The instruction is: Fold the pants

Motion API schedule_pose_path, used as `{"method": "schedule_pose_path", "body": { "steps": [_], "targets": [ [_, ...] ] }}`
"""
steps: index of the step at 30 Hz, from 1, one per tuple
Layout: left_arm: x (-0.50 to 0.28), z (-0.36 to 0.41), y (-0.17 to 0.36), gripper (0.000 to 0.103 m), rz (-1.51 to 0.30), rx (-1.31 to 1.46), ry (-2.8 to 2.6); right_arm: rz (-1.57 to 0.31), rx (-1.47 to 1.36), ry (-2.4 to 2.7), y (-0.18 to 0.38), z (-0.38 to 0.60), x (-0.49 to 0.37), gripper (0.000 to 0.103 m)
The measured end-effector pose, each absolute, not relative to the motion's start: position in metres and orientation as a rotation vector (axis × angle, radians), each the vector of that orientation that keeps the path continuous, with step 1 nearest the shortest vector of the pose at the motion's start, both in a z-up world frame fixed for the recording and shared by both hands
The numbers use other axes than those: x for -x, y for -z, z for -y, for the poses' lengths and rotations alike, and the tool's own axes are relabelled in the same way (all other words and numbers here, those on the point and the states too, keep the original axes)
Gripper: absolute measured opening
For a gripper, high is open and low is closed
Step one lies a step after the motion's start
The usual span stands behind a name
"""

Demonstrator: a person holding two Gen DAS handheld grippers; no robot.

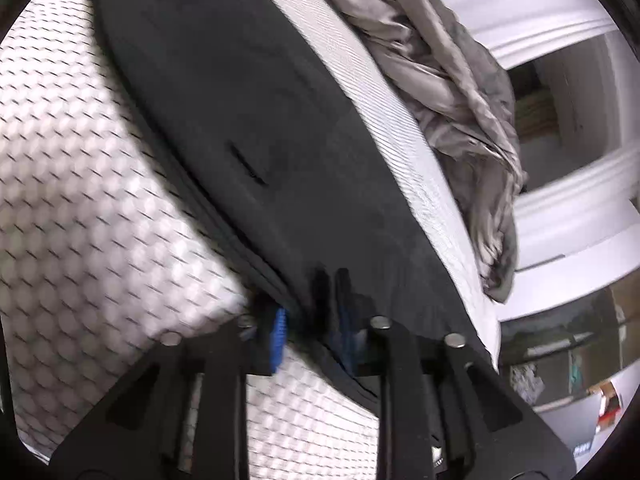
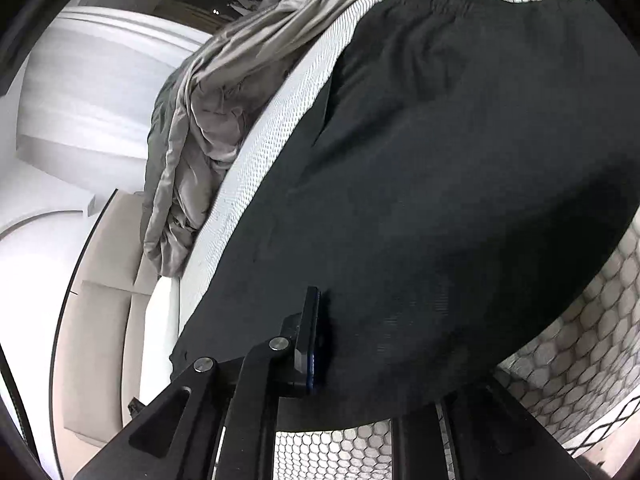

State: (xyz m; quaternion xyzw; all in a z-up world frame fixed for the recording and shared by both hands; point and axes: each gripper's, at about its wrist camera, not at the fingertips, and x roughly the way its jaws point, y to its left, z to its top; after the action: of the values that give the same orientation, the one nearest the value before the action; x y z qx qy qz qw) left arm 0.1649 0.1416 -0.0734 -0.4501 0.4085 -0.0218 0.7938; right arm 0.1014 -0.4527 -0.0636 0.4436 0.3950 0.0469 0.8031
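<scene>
Black pants (image 1: 248,120) lie lengthwise on a white mattress with a honeycomb pattern (image 1: 80,200). In the left wrist view my left gripper (image 1: 312,320) is shut on the near edge of the pants, with the cloth pinched between its blue pads (image 1: 280,332). In the right wrist view the same black pants (image 2: 460,180) fill the frame, waistband at the top. My right gripper (image 2: 360,344) is shut on the pants' near edge; only its left finger (image 2: 312,340) shows, the other is hidden under the cloth.
A crumpled grey sheet (image 1: 452,92) lies along the mattress's far edge, also in the right wrist view (image 2: 208,120). White walls and shelving (image 1: 568,208) stand beyond the bed. A beige floor (image 2: 104,300) shows beside it.
</scene>
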Motion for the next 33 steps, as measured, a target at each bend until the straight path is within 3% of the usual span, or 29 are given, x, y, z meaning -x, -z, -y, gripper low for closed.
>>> {"method": "schedule_pose_path", "body": {
  "steps": [3,13,14,15,20,24,29,33],
  "targets": [
    [-0.158,-0.124,0.069,0.039,-0.878,0.940,0.107,-0.873,-0.917,-0.143,0.066,0.437,-0.106,0.014],
    [-0.149,-0.024,0.076,0.040,-1.020,0.882,0.369,-0.902,-0.850,-0.249,0.073,0.377,-0.128,0.014],
    [-0.148,-0.020,0.072,0.033,-1.008,0.853,0.353,-0.894,-0.844,-0.241,0.072,0.375,-0.128,0.014],
    [-0.149,-0.020,0.072,0.018,-0.998,0.850,0.337,-0.881,-0.833,-0.231,0.071,0.375,-0.128,0.013],
    [-0.143,-0.055,0.082,0.013,-0.963,0.963,0.274,-0.825,-0.896,-0.134,0.071,0.413,-0.117,0.012],
    [-0.141,-0.042,0.079,0.019,-0.981,0.917,0.322,-0.812,-1.039,-0.150,0.080,0.441,-0.110,0.013],
    [-0.153,0.003,0.080,0.030,-1.033,0.935,0.460,-0.866,-0.990,-0.271,0.077,0.396,-0.122,0.013],
    [-0.159,0.050,0.082,0.031,-1.079,0.905,0.509,-0.886,-0.871,-0.291,0.072,0.353,-0.132,0.017]
  ]
}}
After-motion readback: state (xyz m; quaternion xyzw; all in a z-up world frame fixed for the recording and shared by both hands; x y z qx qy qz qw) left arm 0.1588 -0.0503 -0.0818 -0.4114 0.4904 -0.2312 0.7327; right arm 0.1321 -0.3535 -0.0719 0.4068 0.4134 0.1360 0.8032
